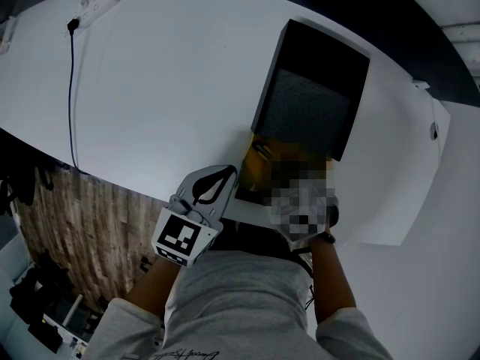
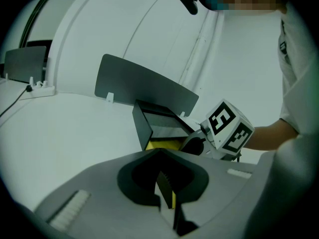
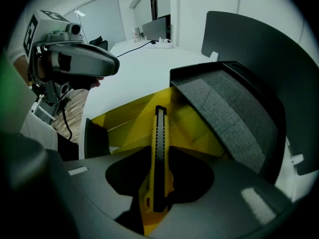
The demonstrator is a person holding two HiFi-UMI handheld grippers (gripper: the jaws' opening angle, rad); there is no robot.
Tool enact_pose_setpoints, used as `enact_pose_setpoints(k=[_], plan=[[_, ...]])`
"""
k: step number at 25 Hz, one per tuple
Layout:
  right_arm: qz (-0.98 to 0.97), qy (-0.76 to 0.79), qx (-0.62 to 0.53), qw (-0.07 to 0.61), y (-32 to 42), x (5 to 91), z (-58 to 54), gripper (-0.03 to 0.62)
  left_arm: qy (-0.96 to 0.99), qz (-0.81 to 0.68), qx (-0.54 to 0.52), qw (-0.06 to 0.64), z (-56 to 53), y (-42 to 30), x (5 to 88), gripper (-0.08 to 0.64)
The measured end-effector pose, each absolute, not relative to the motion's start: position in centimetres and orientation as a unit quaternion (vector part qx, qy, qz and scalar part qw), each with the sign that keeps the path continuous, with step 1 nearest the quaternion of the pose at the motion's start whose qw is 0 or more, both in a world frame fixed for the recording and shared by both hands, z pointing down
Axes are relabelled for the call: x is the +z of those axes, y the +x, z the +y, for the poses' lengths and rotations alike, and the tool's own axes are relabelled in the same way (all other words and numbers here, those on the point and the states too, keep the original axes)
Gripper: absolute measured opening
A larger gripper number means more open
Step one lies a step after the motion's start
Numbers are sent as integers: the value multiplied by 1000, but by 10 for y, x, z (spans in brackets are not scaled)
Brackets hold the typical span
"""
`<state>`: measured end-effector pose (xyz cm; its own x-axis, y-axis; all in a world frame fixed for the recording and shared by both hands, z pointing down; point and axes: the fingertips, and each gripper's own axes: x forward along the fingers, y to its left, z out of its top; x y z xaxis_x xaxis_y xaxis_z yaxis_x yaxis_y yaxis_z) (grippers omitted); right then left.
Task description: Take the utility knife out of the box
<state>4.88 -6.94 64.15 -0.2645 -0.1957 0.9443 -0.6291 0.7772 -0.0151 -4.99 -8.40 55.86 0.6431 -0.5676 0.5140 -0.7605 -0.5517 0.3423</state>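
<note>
My right tongs (image 3: pixel 155 204) are clamped on the near end of the yellow and black plastic utility knife (image 3: pixel 159 148), which points away from me over the yellow lining, still inside the black rectangular box (image 3: pixel 95 139). The box sits at the near edge of the white worktop (image 1: pixel 165 88), its grey foam-lined lid (image 1: pixel 313 115) standing open toward the far edge. My left tongs (image 2: pixel 167 195) are pressed together and empty, just beside the box's left side.
</note>
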Motion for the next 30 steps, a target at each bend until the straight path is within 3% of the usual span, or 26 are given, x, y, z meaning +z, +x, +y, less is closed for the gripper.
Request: enact_pose_setpoints(k=[30], plan=[[-802, 320, 184, 470, 54, 565, -68, 130, 881, -395, 154, 210, -79, -41, 487, 0]])
